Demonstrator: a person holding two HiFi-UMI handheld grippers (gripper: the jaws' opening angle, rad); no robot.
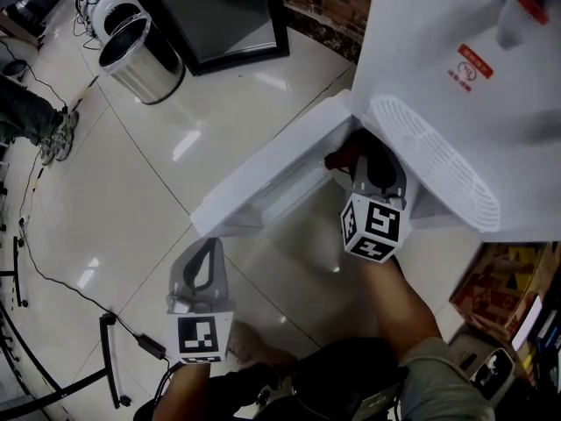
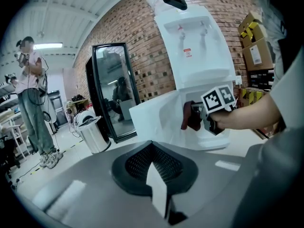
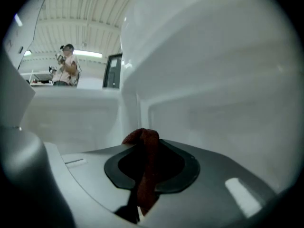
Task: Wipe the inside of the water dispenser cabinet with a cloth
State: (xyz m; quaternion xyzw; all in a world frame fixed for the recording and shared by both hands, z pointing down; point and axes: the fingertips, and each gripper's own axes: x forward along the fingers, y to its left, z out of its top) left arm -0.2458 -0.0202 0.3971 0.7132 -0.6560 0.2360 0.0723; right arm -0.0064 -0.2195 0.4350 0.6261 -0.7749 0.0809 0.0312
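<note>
A white water dispenser (image 1: pixel 456 42) stands at the upper right, its lower cabinet door (image 1: pixel 272 178) swung open to the left. My right gripper (image 1: pixel 366 158) is at the cabinet mouth, shut on a dark red cloth (image 1: pixel 342 156). In the right gripper view the cloth (image 3: pixel 147 148) hangs between the jaws, with the white inner walls (image 3: pixel 213 113) close ahead. My left gripper (image 1: pixel 207 251) hovers over the floor, low and to the left, shut and holding nothing. From the left gripper view, the cloth (image 2: pixel 190 117) sits in front of the open door (image 2: pixel 152 115).
A steel waste bin (image 1: pixel 140 55) and a black-framed mirror (image 1: pixel 219 16) stand at the back left. Cardboard boxes (image 1: pixel 500 288) sit to the right of the dispenser. A cable (image 1: pixel 53 279) runs across the glossy floor. A person (image 2: pixel 31 94) stands far left.
</note>
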